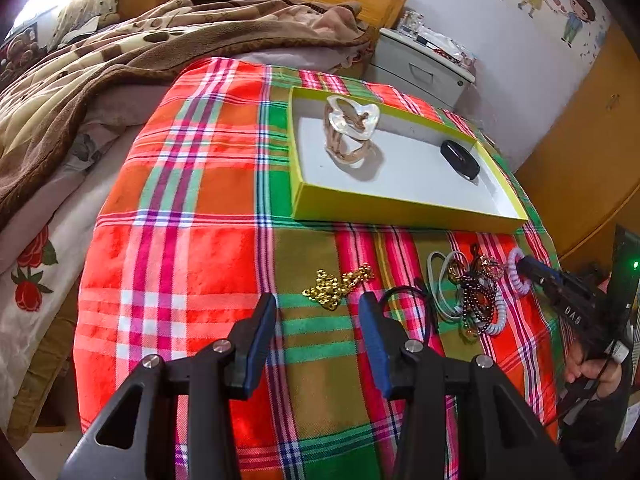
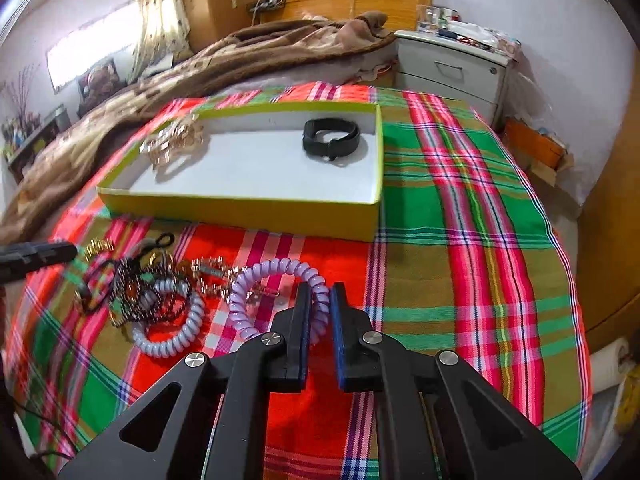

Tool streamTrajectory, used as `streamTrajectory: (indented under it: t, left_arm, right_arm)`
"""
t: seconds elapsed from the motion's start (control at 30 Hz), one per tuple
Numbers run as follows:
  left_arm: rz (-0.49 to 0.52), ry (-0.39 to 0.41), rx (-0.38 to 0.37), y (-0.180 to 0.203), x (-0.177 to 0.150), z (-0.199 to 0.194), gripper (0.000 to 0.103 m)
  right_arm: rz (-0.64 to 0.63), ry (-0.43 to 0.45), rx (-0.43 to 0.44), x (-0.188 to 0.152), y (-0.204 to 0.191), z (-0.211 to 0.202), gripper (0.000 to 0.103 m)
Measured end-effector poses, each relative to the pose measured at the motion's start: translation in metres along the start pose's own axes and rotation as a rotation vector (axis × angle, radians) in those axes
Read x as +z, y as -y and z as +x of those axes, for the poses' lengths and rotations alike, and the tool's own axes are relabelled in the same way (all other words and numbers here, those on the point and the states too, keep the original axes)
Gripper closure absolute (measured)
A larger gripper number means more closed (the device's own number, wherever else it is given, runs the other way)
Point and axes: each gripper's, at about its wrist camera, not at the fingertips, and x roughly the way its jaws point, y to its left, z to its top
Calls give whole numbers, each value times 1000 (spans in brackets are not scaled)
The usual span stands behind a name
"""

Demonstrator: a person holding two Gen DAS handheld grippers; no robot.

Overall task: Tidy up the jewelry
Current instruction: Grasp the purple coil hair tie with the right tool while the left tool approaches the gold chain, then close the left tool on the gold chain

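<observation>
A yellow-green box [image 1: 400, 208] [image 2: 240, 216] lies on the plaid cloth and holds a black band [image 1: 460, 159] [image 2: 330, 138] and a pearly beige bracelet [image 1: 352, 128] [image 2: 172, 142]. My left gripper [image 1: 318, 304] stands open just short of a gold chain [image 1: 338, 282], not touching it. To the right lies a tangled pile of beads and cords [image 1: 476, 292] [image 2: 132, 292]. My right gripper [image 2: 320, 292] [image 1: 524, 264] is shut on a lilac spiral coil bracelet [image 2: 272, 276] at the pile's right edge; the coil still rests on the cloth. Beside it lies a paler coil [image 2: 172, 336].
The plaid cloth [image 2: 460, 240] covers the foot of a bed, with a brown blanket [image 1: 120, 60] heaped behind the box. A white nightstand [image 2: 452, 68] stands at the back right, and wooden cabinets [image 1: 592, 140] on the right. A floral sheet [image 1: 36, 272] hangs at the left.
</observation>
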Motion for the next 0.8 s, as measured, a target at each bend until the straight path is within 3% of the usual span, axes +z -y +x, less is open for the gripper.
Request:
streamTrajectory:
  t: [0.3,0.53,0.8]
  left_arm:
    - [107,-21,36,19,5,15,55]
    - [225,-10,170,34,4,25,55]
    - [219,-4,171,33,7,26,55]
  right_arm:
    - [69,63,13,9,12,-15,93]
    - [66,71,26,12,9,-16,93]
    - [69,71,30,11,7,-14,93]
